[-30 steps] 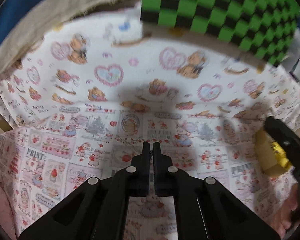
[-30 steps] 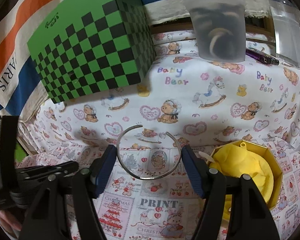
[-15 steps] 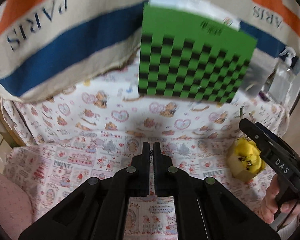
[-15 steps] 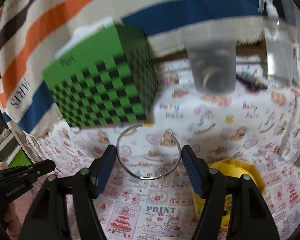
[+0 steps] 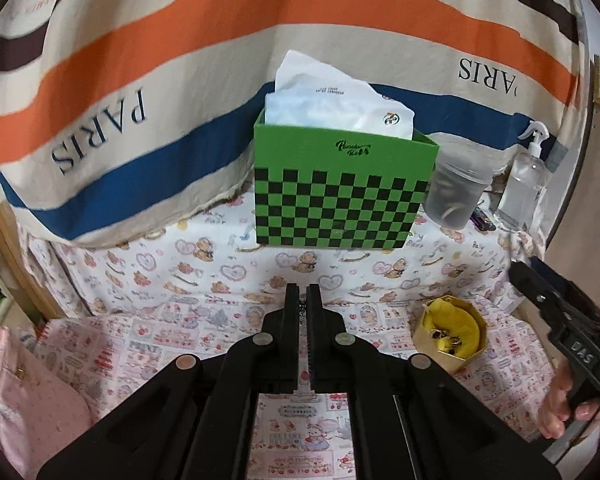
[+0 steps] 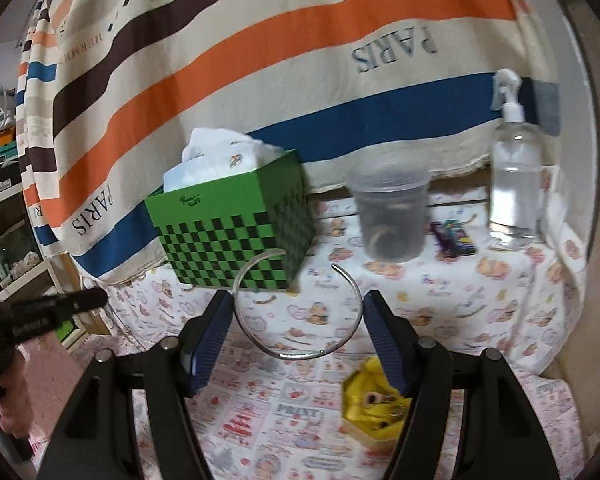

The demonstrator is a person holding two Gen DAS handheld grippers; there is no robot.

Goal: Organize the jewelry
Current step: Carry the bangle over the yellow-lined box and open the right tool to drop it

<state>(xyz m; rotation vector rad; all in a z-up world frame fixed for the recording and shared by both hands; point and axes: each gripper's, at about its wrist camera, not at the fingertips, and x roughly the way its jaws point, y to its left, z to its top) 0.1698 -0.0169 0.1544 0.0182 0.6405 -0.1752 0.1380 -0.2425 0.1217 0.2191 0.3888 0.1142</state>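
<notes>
My right gripper [image 6: 298, 308] is shut on a thin silver open bangle [image 6: 296, 354], whose sides press against the blue pads [image 6: 208, 336]. It hangs above the bear-print cloth [image 6: 440, 304], in front of the green checkered box [image 6: 236, 236]. My left gripper [image 5: 302, 300] is shut, with dark links of a thin chain [image 5: 302, 316] showing in the slit between its fingers. A yellow octagonal box [image 5: 452, 332] lined with yellow cloth holds small gold pieces; in the right wrist view this box [image 6: 374, 404] lies below the right finger.
A lidded clear cup [image 6: 392, 216], a spray bottle [image 6: 516, 184] and a purple item [image 6: 454, 238] stand at the back right. A striped cloth [image 5: 220, 40] hangs behind. A pink pouch [image 5: 20, 400] lies at the left. A hand [image 5: 560, 408] grips the right tool.
Both grippers have risen and drawn back from the cloth, so the striped hanging and the box top now show. The bangle stays between the right pads; the left jaws stay shut.
</notes>
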